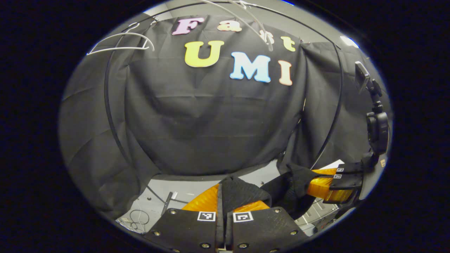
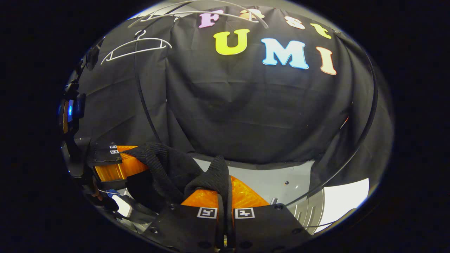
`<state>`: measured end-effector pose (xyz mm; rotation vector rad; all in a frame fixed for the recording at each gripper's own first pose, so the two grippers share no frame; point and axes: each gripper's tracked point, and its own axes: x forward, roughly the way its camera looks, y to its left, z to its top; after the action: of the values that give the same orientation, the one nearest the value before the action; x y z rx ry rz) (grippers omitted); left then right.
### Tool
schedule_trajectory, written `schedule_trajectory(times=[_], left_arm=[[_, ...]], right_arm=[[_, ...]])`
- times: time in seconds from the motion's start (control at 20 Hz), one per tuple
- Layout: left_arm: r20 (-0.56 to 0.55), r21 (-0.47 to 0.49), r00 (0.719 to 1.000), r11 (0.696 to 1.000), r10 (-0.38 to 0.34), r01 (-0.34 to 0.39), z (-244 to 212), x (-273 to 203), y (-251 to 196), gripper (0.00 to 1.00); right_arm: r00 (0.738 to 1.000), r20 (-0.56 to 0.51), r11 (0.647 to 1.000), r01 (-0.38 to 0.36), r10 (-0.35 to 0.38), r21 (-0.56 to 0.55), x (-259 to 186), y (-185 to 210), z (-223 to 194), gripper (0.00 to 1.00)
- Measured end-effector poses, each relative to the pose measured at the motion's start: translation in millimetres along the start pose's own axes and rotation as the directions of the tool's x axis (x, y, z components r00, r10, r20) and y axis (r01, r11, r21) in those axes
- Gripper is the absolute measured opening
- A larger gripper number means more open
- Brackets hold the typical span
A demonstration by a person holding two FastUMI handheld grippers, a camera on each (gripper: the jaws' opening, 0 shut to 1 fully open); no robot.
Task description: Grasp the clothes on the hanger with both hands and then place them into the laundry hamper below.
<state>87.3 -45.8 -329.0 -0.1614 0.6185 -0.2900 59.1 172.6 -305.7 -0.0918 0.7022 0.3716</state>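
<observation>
A black knitted garment [image 1: 295, 186] stretches between my two grippers, off its hanger. In the left gripper view my left gripper [image 1: 228, 201] is shut on a bunched fold of it at the bottom, and my right gripper [image 1: 328, 182] grips the far end at the lower right. In the right gripper view my right gripper [image 2: 225, 197] is shut on a fold of the garment [image 2: 168, 168]. The cloth runs left from there to my left gripper [image 2: 117, 165], which pinches it too.
Bare white hangers [image 1: 121, 42] [image 2: 140, 47] hang from a rail near the top, with another hanger [image 1: 253, 24] further right. A camera on a black mount [image 1: 378, 126] stands at the right. Loose cables [image 1: 137, 218] lie on the grey floor [image 2: 274, 175].
</observation>
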Motion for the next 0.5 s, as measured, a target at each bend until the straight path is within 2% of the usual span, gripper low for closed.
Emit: schedule_trajectory(times=[0.3,0.45,0.5], left_arm=[[-0.18,0.001,0.983,0.999,0.042,-0.042,-75.0,15.8,16.6,0.04],[-0.24,0.002,0.969,0.998,0.065,-0.067,-93.4,17.4,21.8,0.04],[-0.261,0.008,0.962,0.997,0.079,-0.079,-101.2,19.3,25.1,0.02]], right_arm=[[0.991,-0.123,0.998,0.046,-0.05,-0.033,19.5,-8.2,-36.9,0.04],[0.983,-0.178,0.998,0.043,-0.051,-0.045,27.1,-6.3,-53.9,0.05],[0.98,-0.193,0.998,0.039,-0.048,-0.049,25.3,-6.5,-57.0,0.1]])
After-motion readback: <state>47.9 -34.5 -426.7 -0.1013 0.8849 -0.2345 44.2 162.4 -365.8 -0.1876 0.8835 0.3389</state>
